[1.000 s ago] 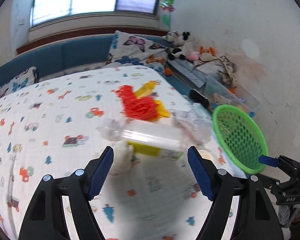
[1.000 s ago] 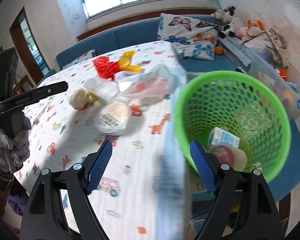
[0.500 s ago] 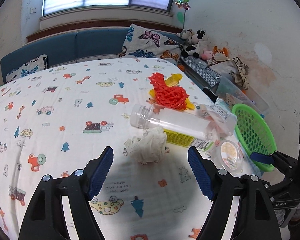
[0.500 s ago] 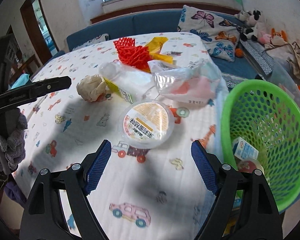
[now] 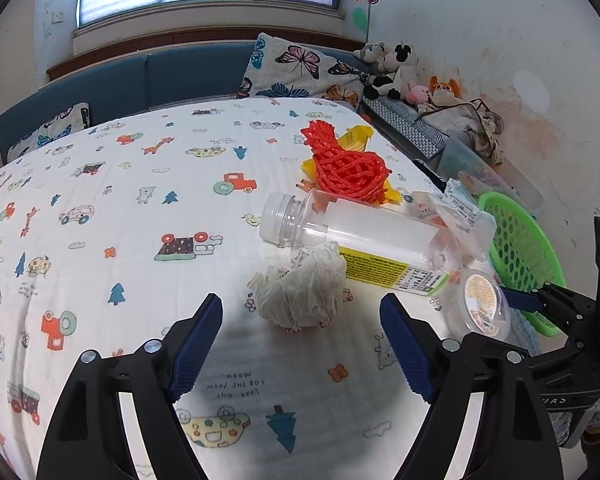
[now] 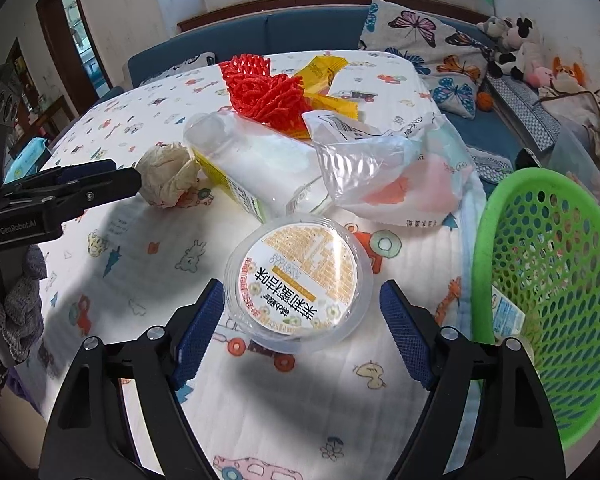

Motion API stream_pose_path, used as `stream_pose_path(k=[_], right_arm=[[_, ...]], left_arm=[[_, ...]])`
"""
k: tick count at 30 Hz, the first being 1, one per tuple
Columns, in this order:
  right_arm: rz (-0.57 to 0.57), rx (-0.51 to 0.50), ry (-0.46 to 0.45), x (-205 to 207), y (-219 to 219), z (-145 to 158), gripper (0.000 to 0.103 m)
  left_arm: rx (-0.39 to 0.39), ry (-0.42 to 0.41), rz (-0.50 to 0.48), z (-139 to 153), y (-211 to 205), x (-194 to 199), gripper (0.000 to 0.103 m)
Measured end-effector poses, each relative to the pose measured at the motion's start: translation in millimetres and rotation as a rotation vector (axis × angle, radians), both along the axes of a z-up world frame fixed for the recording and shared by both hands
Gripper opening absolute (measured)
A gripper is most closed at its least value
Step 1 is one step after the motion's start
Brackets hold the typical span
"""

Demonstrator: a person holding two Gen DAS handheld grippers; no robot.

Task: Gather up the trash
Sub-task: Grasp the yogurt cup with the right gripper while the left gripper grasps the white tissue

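Right gripper (image 6: 302,330): jaws apart and just narrowing around the round plastic cup (image 6: 298,282); the left pad looks to be at its rim, the right pad is clear, so no grip yet.
Left gripper (image 5: 302,344): jaws spread and just widening, empty, aimed at the crumpled tissue (image 5: 300,290) just ahead.
Other trash: clear bottle (image 5: 352,240), red net (image 5: 346,168), plastic bag (image 6: 388,172) on the table (image 5: 100,200).
Basket (image 6: 548,280): green, just right of the cup (some trash already inside).
Advice: centre the cup between both pads, squeeze gently below the rim, lift level.
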State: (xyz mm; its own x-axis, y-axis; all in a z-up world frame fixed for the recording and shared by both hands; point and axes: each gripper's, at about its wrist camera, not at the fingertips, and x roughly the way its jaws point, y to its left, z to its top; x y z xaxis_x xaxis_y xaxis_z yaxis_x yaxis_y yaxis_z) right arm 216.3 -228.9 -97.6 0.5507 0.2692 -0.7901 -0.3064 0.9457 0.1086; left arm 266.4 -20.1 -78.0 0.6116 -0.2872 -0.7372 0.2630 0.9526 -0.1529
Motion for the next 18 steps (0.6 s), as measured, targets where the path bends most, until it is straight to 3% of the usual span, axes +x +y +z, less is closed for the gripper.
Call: stream_pose_path(k=[5,15,18], right_arm=[[0.001,0.004,0.002,0.1,0.2,-0.5,0.068],[-0.004,0.018,-0.015,-11.5,-7.2,8.9,0.068],[-0.003,0.015,-0.021,-17.1,-10.2,11.8,0.068]], left_arm=[[0.023,0.011,-0.014,-8.0,-4.8,8.8,0.078],[0.050,0.030,-0.008,-20.6,-7.0,23.5,0.078],[0.047,0.032,-0.009,-22.6,-8.1,25.1,0.074]])
